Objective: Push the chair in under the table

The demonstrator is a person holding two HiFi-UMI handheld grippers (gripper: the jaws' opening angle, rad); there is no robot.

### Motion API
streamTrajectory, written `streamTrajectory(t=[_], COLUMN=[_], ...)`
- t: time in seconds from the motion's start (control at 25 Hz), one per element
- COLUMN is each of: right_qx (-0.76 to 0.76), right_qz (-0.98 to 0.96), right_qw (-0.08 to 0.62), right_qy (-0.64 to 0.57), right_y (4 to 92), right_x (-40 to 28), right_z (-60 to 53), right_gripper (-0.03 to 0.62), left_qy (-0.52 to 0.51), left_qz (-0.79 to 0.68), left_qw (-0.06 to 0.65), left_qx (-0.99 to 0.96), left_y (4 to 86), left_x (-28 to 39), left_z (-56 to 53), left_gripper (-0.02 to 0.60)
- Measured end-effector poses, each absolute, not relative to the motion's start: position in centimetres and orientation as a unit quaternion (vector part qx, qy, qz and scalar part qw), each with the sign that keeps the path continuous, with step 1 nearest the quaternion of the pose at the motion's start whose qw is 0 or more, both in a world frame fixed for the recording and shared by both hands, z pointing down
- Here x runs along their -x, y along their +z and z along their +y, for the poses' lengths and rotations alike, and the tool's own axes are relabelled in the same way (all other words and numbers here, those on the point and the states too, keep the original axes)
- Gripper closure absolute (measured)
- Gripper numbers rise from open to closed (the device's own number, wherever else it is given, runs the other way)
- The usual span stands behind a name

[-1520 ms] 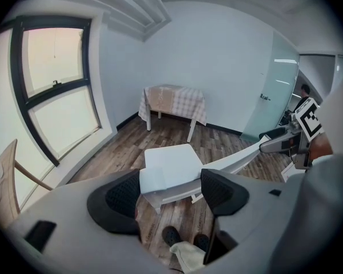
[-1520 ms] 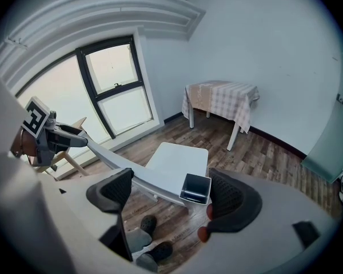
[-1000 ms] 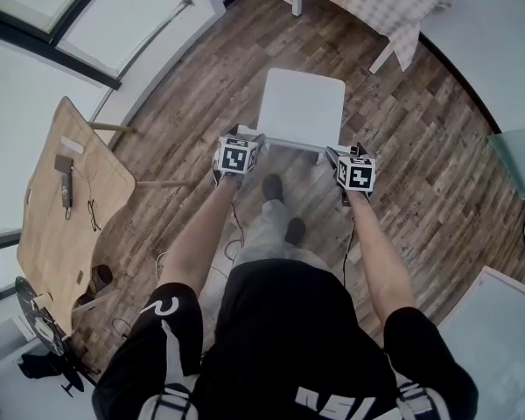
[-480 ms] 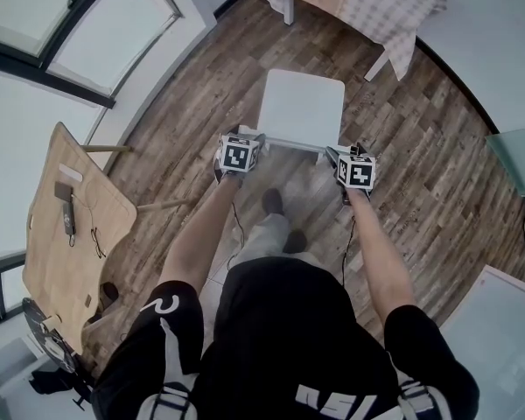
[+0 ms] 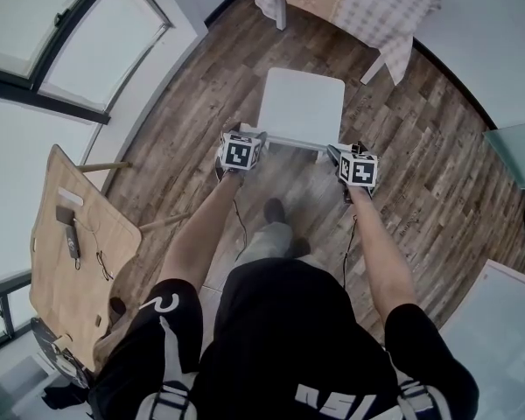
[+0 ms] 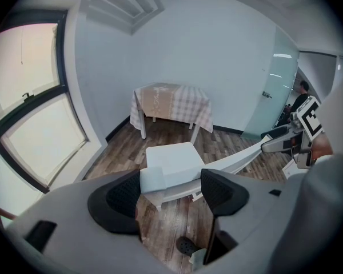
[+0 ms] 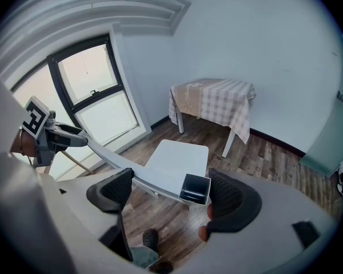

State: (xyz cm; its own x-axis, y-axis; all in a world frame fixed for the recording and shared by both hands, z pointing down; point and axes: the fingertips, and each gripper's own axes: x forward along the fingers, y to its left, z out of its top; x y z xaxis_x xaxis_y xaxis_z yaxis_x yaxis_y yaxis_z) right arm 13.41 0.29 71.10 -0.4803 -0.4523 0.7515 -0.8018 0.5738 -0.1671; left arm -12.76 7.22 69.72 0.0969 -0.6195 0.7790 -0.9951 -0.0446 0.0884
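Since a second ago the surface draped in a beige-and-white checked cloth (image 5: 376, 11) has drawn nearer in the head view, and the pale plywood surface (image 5: 79, 261) at the left has slid back toward the person, its cables and small dark device (image 5: 70, 241) with it. The white chair with a flat square seat (image 5: 302, 108) keeps its place between the two grippers.

No brand or label can be read. White lettering runs along the lower edge of the person's black shirt (image 5: 289, 339), cut off by the frame, and a white curl sits on the left sleeve. Each gripper cube bears black-and-white square markers.

The chair is plain white all over, with a smooth seat and a straight top rail. The rail's right end is a hollow square tube, dark inside. It stands on the brown wood-plank floor (image 5: 420, 173), seat toward the cloth-covered surface and near it, with a strip of bare floor between them; it is not under it.

The left gripper (image 6: 170, 188) has its dark pads standing wide apart, with the left end of the rail filling the space between them and pressed by both. The right gripper (image 7: 171, 194) holds the rail's right end in the same way, the tube's open mouth against its right pad. One dark shoe (image 5: 274, 210) shows just behind the chair.
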Motion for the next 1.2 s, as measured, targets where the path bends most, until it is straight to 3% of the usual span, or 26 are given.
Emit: streamTrajectory(t=[1.2], right_qx=[-0.404], right_qz=[-0.806], right_qw=[0.334], right_qy=[0.276], right_y=[71.5], right_x=[-11.2], right_z=[-11.7], right_gripper=[0.161], left_qy=[0.288], left_qz=[-0.575], left_qw=[0.338], left_qx=[-0.687], left_y=[70.1], left_x=[15.3], left_z=[-6.1], left_gripper=[0.247])
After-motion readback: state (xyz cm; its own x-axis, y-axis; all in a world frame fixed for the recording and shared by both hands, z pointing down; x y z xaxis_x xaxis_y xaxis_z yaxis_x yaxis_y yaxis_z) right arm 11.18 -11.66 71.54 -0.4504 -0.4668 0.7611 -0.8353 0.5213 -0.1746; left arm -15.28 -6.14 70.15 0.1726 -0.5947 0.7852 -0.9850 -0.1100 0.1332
